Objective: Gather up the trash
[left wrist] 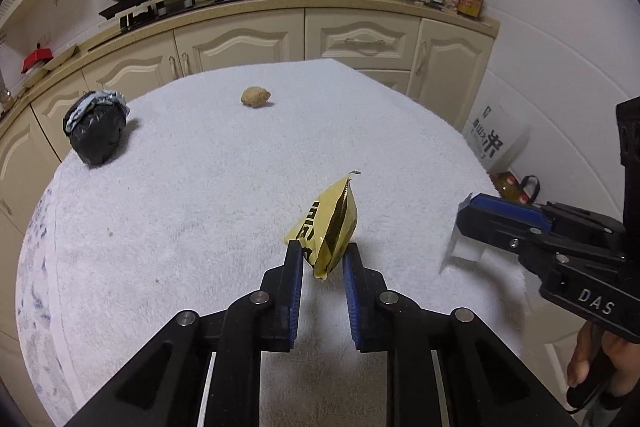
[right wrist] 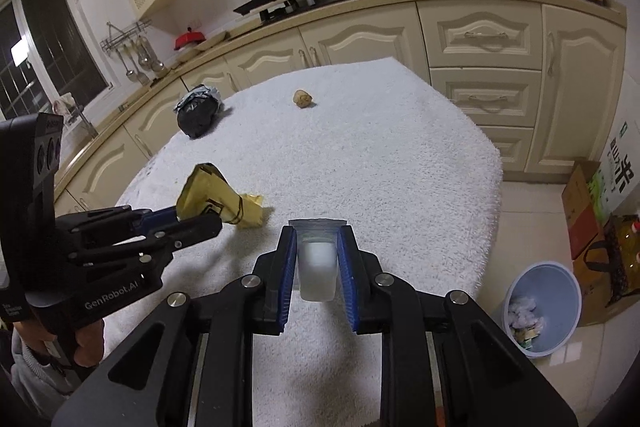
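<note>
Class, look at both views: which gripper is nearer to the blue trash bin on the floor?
Right. The right gripper, shut on a clear plastic bag, is on the side of the blue bin; the left gripper, holding the yellow wrapper, is farther away.

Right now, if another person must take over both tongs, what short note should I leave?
Left tongs: shut on the yellow wrapper, lifted off the white towel.
Right tongs: shut on the clear plastic piece.
Still on the towel: black foil-edged wad and brown crumpled ball.
Blue bin stands on the floor at the right, already holding some trash.
Left to do: drop both held pieces in the bin, then fetch the other two.
</note>
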A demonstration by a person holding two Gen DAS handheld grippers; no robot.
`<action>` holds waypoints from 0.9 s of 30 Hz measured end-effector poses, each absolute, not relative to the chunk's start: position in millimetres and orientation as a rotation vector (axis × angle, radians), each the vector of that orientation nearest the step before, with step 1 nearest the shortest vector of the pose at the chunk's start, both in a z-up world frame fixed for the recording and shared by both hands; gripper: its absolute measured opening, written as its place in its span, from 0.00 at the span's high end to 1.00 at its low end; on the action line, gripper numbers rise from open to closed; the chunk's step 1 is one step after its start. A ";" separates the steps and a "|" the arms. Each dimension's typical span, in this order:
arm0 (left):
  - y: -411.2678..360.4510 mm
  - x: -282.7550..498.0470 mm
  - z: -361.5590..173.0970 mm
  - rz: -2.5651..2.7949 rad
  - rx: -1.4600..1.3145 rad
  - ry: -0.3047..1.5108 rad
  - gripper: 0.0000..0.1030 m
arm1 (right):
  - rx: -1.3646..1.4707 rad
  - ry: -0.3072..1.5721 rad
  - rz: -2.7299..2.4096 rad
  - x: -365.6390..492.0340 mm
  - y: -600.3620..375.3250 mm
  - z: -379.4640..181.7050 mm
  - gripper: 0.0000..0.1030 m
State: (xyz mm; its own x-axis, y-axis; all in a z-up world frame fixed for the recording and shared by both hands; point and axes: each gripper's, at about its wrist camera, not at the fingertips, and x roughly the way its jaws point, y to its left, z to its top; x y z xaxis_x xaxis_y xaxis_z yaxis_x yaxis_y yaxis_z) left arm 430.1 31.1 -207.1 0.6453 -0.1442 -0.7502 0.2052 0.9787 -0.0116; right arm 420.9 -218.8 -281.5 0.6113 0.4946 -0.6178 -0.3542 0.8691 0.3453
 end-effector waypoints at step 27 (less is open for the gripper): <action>24.1 443.9 -218.9 -0.158 0.088 0.862 0.75 | 0.178 0.787 0.472 448.1 -202.0 -308.9 0.73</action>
